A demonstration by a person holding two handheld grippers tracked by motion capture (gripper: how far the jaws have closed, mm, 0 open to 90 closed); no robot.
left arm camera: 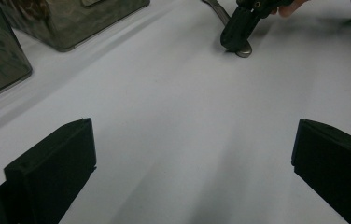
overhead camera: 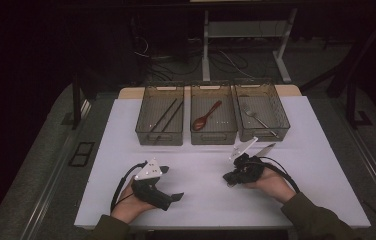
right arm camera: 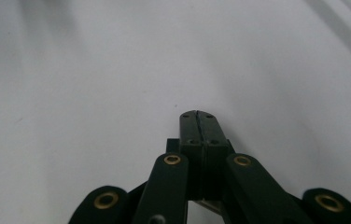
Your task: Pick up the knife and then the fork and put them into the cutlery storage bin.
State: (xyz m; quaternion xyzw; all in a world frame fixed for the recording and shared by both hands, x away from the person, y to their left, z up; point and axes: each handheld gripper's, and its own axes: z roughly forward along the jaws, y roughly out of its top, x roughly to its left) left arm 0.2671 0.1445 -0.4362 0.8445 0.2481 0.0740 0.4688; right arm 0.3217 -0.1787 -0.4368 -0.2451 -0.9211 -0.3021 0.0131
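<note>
My right gripper (overhead camera: 229, 178) is at the right of the white sheet (overhead camera: 196, 165), tilted down with its tips on the surface. In the right gripper view its jaws (right arm camera: 198, 117) are pressed together. From the left gripper view I see this right gripper (left arm camera: 234, 41) shut on a metal knife (left arm camera: 244, 52), whose rounded end touches the sheet. The knife's blade (overhead camera: 266, 149) sticks out behind the hand. My left gripper (overhead camera: 172, 183) rests at the front left, its jaws (left arm camera: 192, 163) wide apart with only bare sheet between them.
Three see-through bins stand in a row at the back: the left bin (overhead camera: 160, 132) holds dark chopsticks (overhead camera: 166, 115), the middle one a wooden spoon (overhead camera: 207, 116), the right one a metal fork (overhead camera: 257, 119). Dark floor and cables lie beyond the table.
</note>
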